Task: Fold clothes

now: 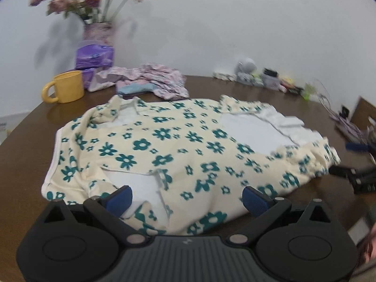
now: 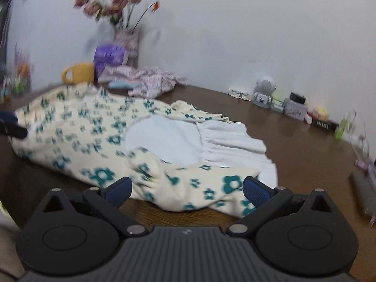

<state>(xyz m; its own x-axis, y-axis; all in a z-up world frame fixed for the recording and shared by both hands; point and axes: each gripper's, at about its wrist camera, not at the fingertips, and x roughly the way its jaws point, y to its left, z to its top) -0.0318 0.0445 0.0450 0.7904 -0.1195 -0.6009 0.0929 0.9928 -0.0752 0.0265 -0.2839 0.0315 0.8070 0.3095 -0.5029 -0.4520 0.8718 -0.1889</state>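
Left wrist, rumpled floral garment [image 1: 178,150], open-jawed grippers

No legible text anywhere.

Light was soft and even. The flowers [image 1: 77,2] threw faint shadows on the wall [image 1: 235,23]. Both views smeared with motion blur, worst on the right wrist; fisheye bent the corners dark.

Bare table [image 2: 293,141] lies right of the floral garment [image 1: 178,150]; far-left, a yellow mug [image 1: 68,89] and crumpled clothes [image 1: 155,80] block passage.
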